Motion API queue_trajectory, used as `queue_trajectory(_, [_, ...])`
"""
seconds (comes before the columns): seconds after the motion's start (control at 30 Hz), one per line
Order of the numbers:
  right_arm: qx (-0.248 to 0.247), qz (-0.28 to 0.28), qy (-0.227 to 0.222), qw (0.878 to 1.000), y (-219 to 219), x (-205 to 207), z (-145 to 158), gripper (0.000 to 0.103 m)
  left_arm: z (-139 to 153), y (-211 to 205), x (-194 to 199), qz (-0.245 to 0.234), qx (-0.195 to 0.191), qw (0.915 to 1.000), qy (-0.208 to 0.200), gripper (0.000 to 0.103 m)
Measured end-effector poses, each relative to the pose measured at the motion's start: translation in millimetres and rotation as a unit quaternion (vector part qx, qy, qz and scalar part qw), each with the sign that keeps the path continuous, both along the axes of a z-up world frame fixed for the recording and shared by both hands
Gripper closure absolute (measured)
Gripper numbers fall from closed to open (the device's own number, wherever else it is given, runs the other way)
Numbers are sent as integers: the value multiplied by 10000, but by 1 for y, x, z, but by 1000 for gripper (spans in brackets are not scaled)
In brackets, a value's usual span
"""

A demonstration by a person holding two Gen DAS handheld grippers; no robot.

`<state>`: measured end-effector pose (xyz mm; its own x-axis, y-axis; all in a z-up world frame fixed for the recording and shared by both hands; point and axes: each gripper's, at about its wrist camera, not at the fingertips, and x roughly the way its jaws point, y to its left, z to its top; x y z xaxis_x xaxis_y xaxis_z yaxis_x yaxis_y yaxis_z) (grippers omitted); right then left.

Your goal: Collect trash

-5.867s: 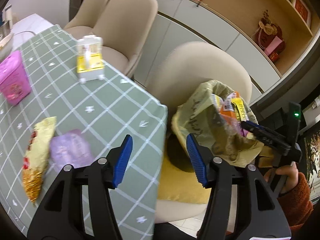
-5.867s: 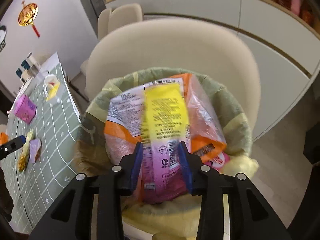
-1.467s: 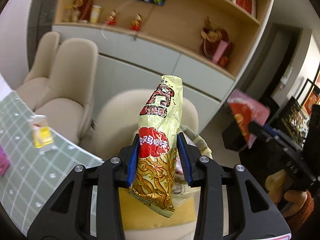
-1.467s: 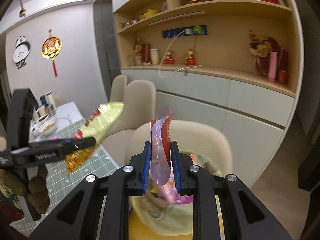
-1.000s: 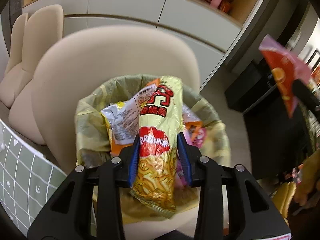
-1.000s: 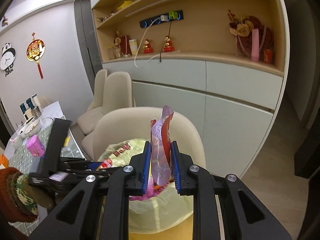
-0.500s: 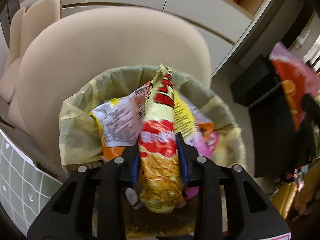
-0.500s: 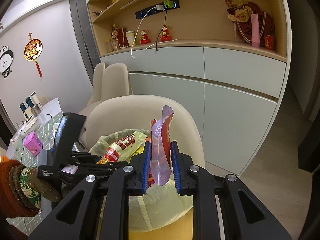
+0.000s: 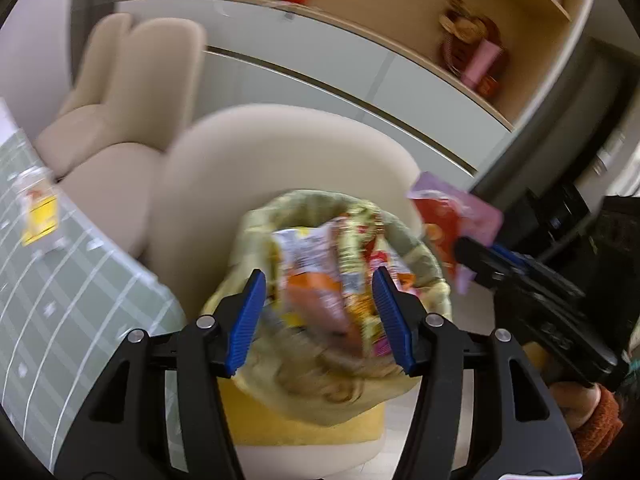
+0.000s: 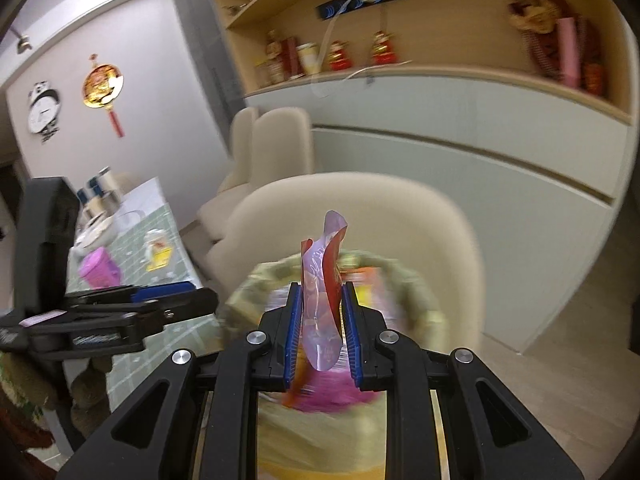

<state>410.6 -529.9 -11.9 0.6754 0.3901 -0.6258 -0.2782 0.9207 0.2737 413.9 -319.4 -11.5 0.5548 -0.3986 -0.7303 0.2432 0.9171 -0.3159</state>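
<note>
Left wrist view: the left gripper [image 9: 318, 318] hung over the trash bag [image 9: 420, 248], its blue-padded jaws opening with nothing pinched between them. The bag, yellow-green and open at the top, sat on a beige chair [image 9: 280, 152], on the yellow seat cushion [image 9: 304, 428]. Crumpled snack wrappers [image 9: 316, 276] filled the bag's mouth, blurred; a gold noodle packet [image 9: 360, 280] lay among them, free of the pads. At about 3 o'clock from the bag, the right gripper [image 9: 464, 248] held a red and lilac wrapper [image 9: 456, 216] just beyond the bag's rim. At 9 o'clock, the edge of a table with a green checked cloth [image 9: 72, 280] carried a small yellow-labelled carton [image 9: 38, 210].

Right wrist view: the right gripper [image 10: 320, 320] was clamped on the red and lilac wrapper [image 10: 324, 280], which stood upright between the pads. The trash bag [image 10: 416, 292] lay directly behind and below it, on the beige chair [image 10: 360, 200]. The left gripper [image 10: 176, 300] reached in from 9 o'clock, its tip near the bag's rim. A pink container [image 10: 100, 268] stood on the table at 10 o'clock.
</note>
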Motion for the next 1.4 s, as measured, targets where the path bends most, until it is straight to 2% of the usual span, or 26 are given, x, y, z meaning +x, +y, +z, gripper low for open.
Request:
queue_trajectory(0.13, [62, 341, 334, 9988, 35, 22, -25, 83, 2, 32, -27, 472, 228, 9986, -32, 50])
queue_trajectory(0.27, [-317, 310, 921, 9948, 53, 40, -60, 83, -2, 66, -53, 993, 329, 9945, 30, 50])
queue_trajectory(0.43, [-534, 228, 1091, 9923, 53, 44, -74, 83, -11, 95, -78, 1484, 418, 9880, 126, 50])
queue_trajectory(0.53, [-441, 290, 955, 9940, 54, 36, -65, 81, -16, 111, -87, 1624, 354, 9859, 203, 50])
queue_trajectory(0.57, [-453, 274, 858, 9949, 53, 30, -62, 70, -16, 115, -91, 1648, 339, 9856, 187, 50])
queue_trajectory(0.63, [-456, 237, 648, 9966, 52, 20, -52, 55, -14, 122, -101, 1668, 329, 9854, 124, 50])
queue_trajectory(0.67, [-460, 201, 547, 9972, 53, 13, -46, 54, -12, 127, -107, 1679, 346, 9852, 67, 49])
queue_trajectory(0.77, [-538, -45, 227, 9983, 52, -12, -25, 53, -3, 139, -125, 1698, 448, 9844, -148, 42])
queue_trajectory(0.83, [-419, -161, 47, 9990, 52, -31, -11, 50, 4, 149, -141, 1728, 557, 9829, -315, 37])
queue_trajectory(0.93, [-261, -257, -147, 9992, 58, -67, 6, 50, 13, 165, -165, 1751, 634, 9811, -526, 26])
queue_trajectory(1.07, [-580, -369, -492, 9964, 77, -108, 17, 49, 17, 184, -193, 1727, 588, 9815, -577, 20])
queue_trajectory(1.23, [-959, -545, -579, 9922, 78, -83, 24, 49, 24, 196, -207, 1630, 572, 9831, -604, 20])
queue_trajectory(1.3, [-834, -584, -457, 9937, 71, -74, 25, 49, 25, 200, -211, 1670, 490, 9827, -639, 20])
queue_trajectory(1.4, [-532, -508, -544, 9958, 64, -83, 31, 49, 25, 205, -215, 1782, 451, 9806, -683, 20])
